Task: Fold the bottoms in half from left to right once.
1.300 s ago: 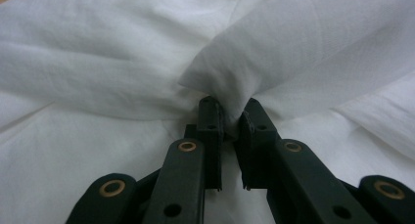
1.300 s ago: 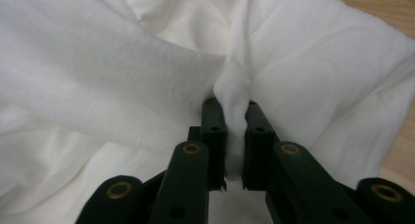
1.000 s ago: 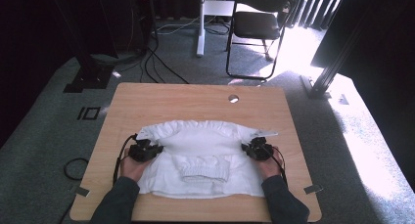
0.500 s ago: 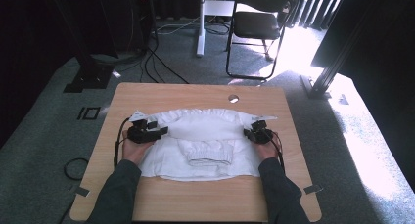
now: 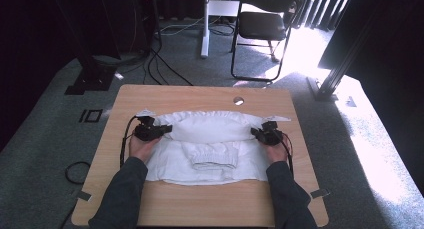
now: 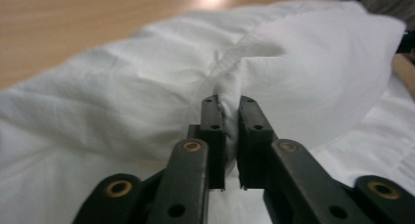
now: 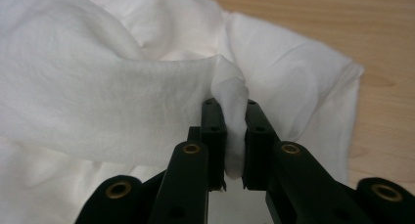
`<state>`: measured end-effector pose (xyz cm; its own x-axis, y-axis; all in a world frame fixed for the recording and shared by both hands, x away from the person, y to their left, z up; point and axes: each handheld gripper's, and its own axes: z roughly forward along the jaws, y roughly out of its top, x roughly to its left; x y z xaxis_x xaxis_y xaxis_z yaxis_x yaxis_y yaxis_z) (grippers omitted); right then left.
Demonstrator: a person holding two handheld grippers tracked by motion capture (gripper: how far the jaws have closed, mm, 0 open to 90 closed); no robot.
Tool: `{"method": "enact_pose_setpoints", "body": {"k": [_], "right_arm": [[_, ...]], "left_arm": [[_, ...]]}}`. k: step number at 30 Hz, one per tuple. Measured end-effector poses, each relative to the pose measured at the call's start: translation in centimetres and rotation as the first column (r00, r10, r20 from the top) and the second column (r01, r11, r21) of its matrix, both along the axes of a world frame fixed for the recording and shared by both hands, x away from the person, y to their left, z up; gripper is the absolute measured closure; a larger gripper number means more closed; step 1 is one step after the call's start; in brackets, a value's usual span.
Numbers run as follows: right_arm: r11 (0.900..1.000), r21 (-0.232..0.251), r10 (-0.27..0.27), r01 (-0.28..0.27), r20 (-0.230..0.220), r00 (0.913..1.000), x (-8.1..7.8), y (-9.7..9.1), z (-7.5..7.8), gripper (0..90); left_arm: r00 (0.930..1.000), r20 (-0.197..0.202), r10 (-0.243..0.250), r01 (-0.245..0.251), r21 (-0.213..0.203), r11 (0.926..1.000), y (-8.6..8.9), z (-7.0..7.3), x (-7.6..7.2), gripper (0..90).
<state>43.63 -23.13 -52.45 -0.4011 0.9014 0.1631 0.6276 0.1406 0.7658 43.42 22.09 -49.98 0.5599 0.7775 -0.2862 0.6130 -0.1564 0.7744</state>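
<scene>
Both hands have carried the white garment fold farther up the table, left gripper just re-clamped, right gripper pinching cloth, next laying it flat.

A recording room or laboratory set up for data capture, not a home. A bare wooden table with a round cable hole stands alone on grey carpet. Black cables run loose across the floor towards dark equipment stands at left. A black folding chair and a white stand post sit behind the table. Dark curtains close off the surroundings, with daylight entering at right beside a black aluminium frame post.
</scene>
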Motion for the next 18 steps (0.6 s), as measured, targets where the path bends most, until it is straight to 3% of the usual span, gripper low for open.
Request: {"method": "enact_pose_setpoints", "body": {"k": [1, 2, 5, 6, 7, 8, 9, 10, 11, 12, 13, 14, 15, 16, 17, 18], "right_arm": [[1.0000, 0.000, 0.000, 0.000, 0.000, 1.0000, 0.0, 0.0, 0.0, 82.8], [0.9999, 0.013, -0.004, 0.004, 0.031, 0.9995, -0.4, -0.3, 0.8, 83.5], [0.9997, 0.024, -0.004, 0.002, 0.063, 0.9980, -0.8, -0.6, 1.7, 83.9], [0.9995, 0.030, 0.000, -0.003, 0.101, 0.9949, -1.3, -0.6, 2.7, 84.3], [0.9995, 0.030, 0.000, -0.003, 0.101, 0.9949, -1.3, -0.6, 2.7, 84.3], [0.9995, 0.031, 0.000, -0.005, 0.144, 0.9895, -1.8, -0.7, 3.8, 84.4], [0.9995, 0.031, 0.000, -0.005, 0.144, 0.9895, -1.8, -0.7, 3.8, 84.4], [0.9991, 0.043, -0.005, -0.003, 0.183, 0.9830, -2.3, -0.8, 4.9, 84.5], [0.9991, 0.043, -0.005, -0.003, 0.183, 0.9830, -2.3, -0.8, 4.9, 84.5], [0.9980, 0.063, -0.013, -0.001, 0.221, 0.9751, -2.7, -1.0, 6.1, 84.6], [0.9980, 0.063, -0.013, -0.001, 0.221, 0.9751, -2.7, -1.0, 6.1, 84.6], [0.9969, 0.079, -0.022, 0.001, 0.262, 0.9648, -3.1, -1.2, 7.3, 84.6], [0.9969, 0.079, -0.022, 0.001, 0.262, 0.9648, -3.1, -1.2, 7.3, 84.6], [0.9952, 0.098, -0.028, -0.001, 0.300, 0.9535, -3.7, -1.5, 8.4, 84.6], [0.9952, 0.098, -0.028, -0.001, 0.300, 0.9535, -3.7, -1.5, 8.4, 84.6], [0.9953, 0.096, -0.025, -0.008, 0.329, 0.9442, -4.4, -1.5, 9.2, 84.6]], "left_arm": [[1.0000, 0.000, 0.000, 0.000, 0.000, 1.0000, 0.0, 0.0, 0.0, 86.6], [0.9993, 0.038, 0.004, -0.004, -0.011, 0.9999, 0.4, 1.0, -0.5, 86.9], [0.9980, 0.063, -0.003, 0.004, -0.013, 0.9999, 0.7, 2.0, -0.9, 87.2], [0.9959, 0.090, -0.009, 0.011, -0.014, 0.9998, 0.9, 3.3, -1.4, 87.3], [0.9959, 0.090, -0.009, 0.011, -0.014, 0.9998, 0.9, 3.3, -1.4, 87.3], [0.9934, 0.115, -0.008, 0.010, -0.012, 0.9999, 1.0, 4.3, -1.8, 87.3], [0.9934, 0.115, -0.008, 0.010, -0.012, 0.9999, 1.0, 4.3, -1.8, 87.4], [0.9893, 0.145, -0.013, 0.016, -0.019, 0.9997, 1.2, 5.5, -2.1, 87.3], [0.9893, 0.145, -0.013, 0.016, -0.019, 0.9997, 1.2, 5.5, -2.1, 87.4], [0.9854, 0.170, -0.012, 0.019, -0.040, 0.9990, 1.4, 6.7, -2.6, 87.4], [0.9854, 0.170, -0.012, 0.019, -0.040, 0.9990, 1.4, 6.7, -2.6, 87.4], [0.9795, 0.200, -0.018, 0.031, -0.062, 0.9976, 1.7, 8.0, -3.2, 87.4], [0.9795, 0.200, -0.018, 0.031, -0.062, 0.9976, 1.7, 8.0, -3.2, 87.4], [0.9750, 0.221, -0.023, 0.040, -0.071, 0.9967, 1.7, 8.8, -3.7, 87.4], [0.9750, 0.221, -0.023, 0.040, -0.071, 0.9967, 1.7, 8.8, -3.7, 87.4], [0.9689, 0.245, -0.032, 0.051, -0.070, 0.9962, 1.6, 9.7, -4.5, 87.4]]}}
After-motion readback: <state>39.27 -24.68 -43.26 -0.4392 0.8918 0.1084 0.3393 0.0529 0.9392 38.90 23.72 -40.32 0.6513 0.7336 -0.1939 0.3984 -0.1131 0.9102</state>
